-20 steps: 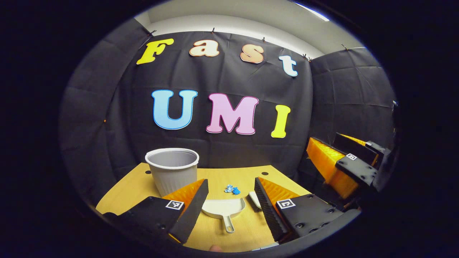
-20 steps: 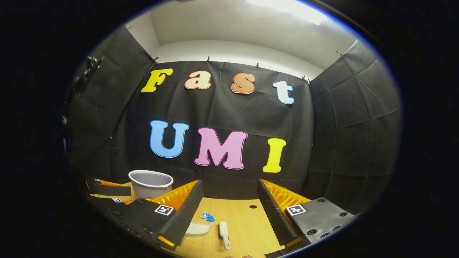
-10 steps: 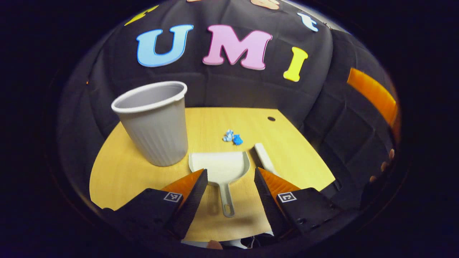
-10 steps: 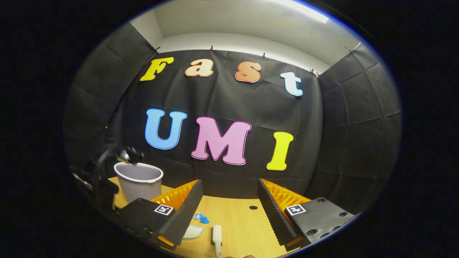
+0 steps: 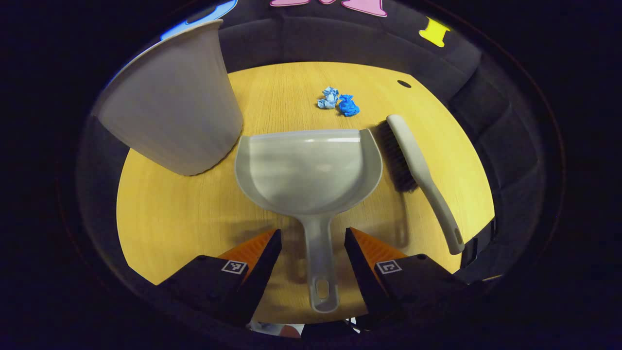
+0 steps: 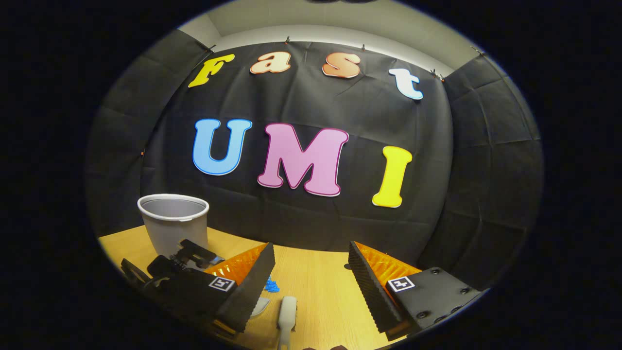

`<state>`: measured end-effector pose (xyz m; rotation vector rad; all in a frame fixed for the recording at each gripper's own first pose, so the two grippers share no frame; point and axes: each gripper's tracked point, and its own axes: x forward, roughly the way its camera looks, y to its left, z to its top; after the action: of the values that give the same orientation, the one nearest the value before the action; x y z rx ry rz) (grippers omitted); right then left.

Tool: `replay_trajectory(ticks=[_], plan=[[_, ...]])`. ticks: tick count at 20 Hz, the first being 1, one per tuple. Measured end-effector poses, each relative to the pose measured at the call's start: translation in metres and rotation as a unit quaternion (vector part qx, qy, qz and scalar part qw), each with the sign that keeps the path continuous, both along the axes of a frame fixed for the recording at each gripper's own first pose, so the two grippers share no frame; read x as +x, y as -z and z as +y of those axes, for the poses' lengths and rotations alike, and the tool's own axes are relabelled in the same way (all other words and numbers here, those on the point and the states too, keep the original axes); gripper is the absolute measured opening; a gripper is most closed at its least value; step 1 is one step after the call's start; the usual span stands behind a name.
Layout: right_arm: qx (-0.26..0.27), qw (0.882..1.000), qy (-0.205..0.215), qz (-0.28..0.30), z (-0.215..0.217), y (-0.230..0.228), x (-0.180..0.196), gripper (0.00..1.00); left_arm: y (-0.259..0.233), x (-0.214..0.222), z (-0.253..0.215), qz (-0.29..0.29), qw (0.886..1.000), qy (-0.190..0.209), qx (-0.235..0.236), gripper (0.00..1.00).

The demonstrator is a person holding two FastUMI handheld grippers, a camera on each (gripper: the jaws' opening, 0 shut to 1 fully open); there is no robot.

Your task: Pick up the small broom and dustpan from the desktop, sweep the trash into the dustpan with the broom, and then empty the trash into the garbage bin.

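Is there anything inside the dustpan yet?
No. In the left gripper view the dustpan pan is bare; the blue paper scraps lie on the desktop beyond its front edge. The garbage bin interior is hidden from this angle.

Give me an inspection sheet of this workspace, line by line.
Surface: light wooden desktop, with a dark round hole.
Job's things: grey plastic dustpan, grey small broom with dark bristles beside it, crumpled blue paper trash, grey ribbed garbage bin.
Clutter: nothing seen.
Grippers: left gripper open, straddling the dustpan handle; right gripper open above the broom.
Cables: nothing seen.
Surroundings: black cloth booth wall.
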<state>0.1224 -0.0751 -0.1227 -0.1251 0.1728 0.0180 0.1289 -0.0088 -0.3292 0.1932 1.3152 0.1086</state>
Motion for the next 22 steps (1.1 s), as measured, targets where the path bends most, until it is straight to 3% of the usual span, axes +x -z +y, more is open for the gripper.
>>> replay_trajectory(ticks=[5,7,8,9,10,11,12,13,14,17,19,21,22], plan=[[0.043,0.995,-0.023,0.085,0.01,0.044,-0.006,0.97,0.017,0.017,0.012,0.057,0.996,-0.041,0.047,0.79],[0.043,0.994,-0.032,0.095,0.011,0.051,-0.005,0.98,0.023,0.021,0.002,0.073,0.995,-0.072,0.018,0.65],[0.045,0.993,-0.035,0.106,0.01,0.056,-0.002,0.98,0.023,0.023,0.0,0.082,0.993,-0.083,0.011,0.65],[0.05,0.99,-0.035,0.123,0.009,0.064,-0.002,0.98,0.023,0.023,0.0,0.089,0.992,-0.089,0.01,0.53],[0.061,0.987,-0.036,0.144,0.009,0.074,-0.002,0.98,0.022,0.023,-0.004,0.095,0.991,-0.094,0.001,0.49],[0.069,0.984,-0.034,0.163,0.008,0.082,-0.004,0.98,0.024,0.024,-0.007,0.1,0.99,-0.098,-0.006,0.42],[0.075,0.981,-0.033,0.174,0.006,0.086,-0.007,0.98,0.022,0.026,-0.009,0.107,0.989,-0.098,-0.006,0.44],[0.077,0.98,-0.034,0.178,0.006,0.088,-0.007,0.98,0.024,0.023,-0.008,0.109,0.99,-0.091,-0.008,0.34],[0.079,0.978,-0.044,0.187,0.009,0.091,-0.008,0.98,0.024,0.024,-0.008,0.109,0.99,-0.086,-0.008,0.32],[0.077,0.963,-0.061,0.249,0.02,0.115,-0.024,0.92,0.023,0.023,-0.007,0.101,0.991,-0.082,-0.021,0.3],[0.08,0.953,-0.064,0.286,0.026,0.13,-0.032,0.97,0.022,0.019,-0.002,0.096,0.992,-0.074,-0.022,0.29],[0.083,0.941,-0.051,0.324,0.022,0.144,-0.038,0.92,0.022,0.012,0.004,0.09,0.994,-0.061,-0.021,0.29],[0.091,0.93,-0.038,0.354,0.021,0.153,-0.041,0.97,0.021,0.007,0.007,0.086,0.995,-0.056,-0.021,0.29]])
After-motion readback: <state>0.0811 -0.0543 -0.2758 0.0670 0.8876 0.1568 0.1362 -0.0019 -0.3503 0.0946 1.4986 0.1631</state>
